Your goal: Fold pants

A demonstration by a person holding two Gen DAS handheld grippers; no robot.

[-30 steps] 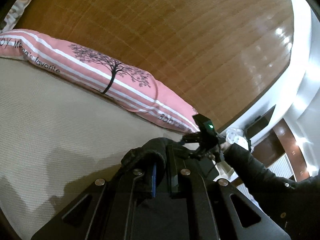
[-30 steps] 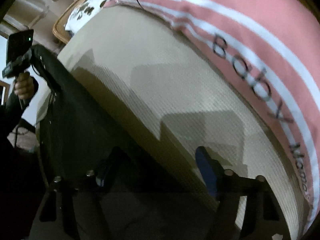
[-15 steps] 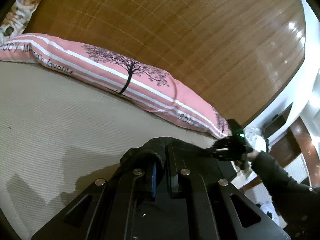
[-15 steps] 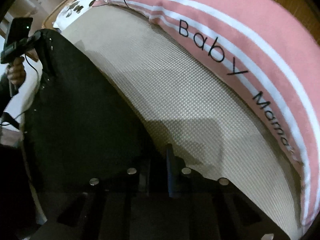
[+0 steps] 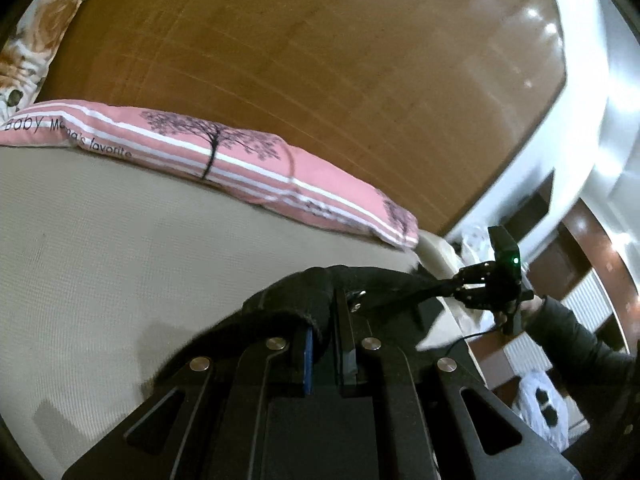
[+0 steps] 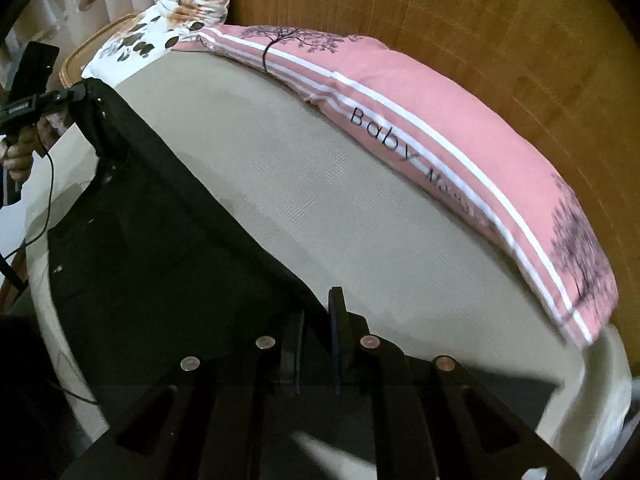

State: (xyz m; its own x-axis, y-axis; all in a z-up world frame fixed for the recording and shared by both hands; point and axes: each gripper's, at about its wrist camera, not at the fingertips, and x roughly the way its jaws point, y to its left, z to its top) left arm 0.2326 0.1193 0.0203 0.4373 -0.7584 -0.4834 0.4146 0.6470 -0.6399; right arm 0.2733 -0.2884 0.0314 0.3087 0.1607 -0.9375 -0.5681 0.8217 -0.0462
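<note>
The black pants (image 6: 152,248) hang stretched between my two grippers above the beige bed (image 6: 360,216). My left gripper (image 5: 326,320) is shut on one end of the waistband, which bunches over its fingers (image 5: 308,344). My right gripper (image 6: 318,320) is shut on the other end of the pants (image 5: 384,284). In the left wrist view the right gripper (image 5: 472,284) shows at the far right, clamped on the taut fabric. In the right wrist view the left gripper (image 6: 80,92) shows at the upper left, holding the pants' corner.
A long pink striped pillow (image 5: 248,160) lies along the wooden headboard (image 5: 320,60). A floral pillow (image 6: 176,12) sits at the bed's corner. A white bag (image 5: 544,408) and furniture stand beside the bed on the right.
The right gripper went from open to shut on the pants. Both grippers have moved apart and lifted, pulling the fabric taut between them.
</note>
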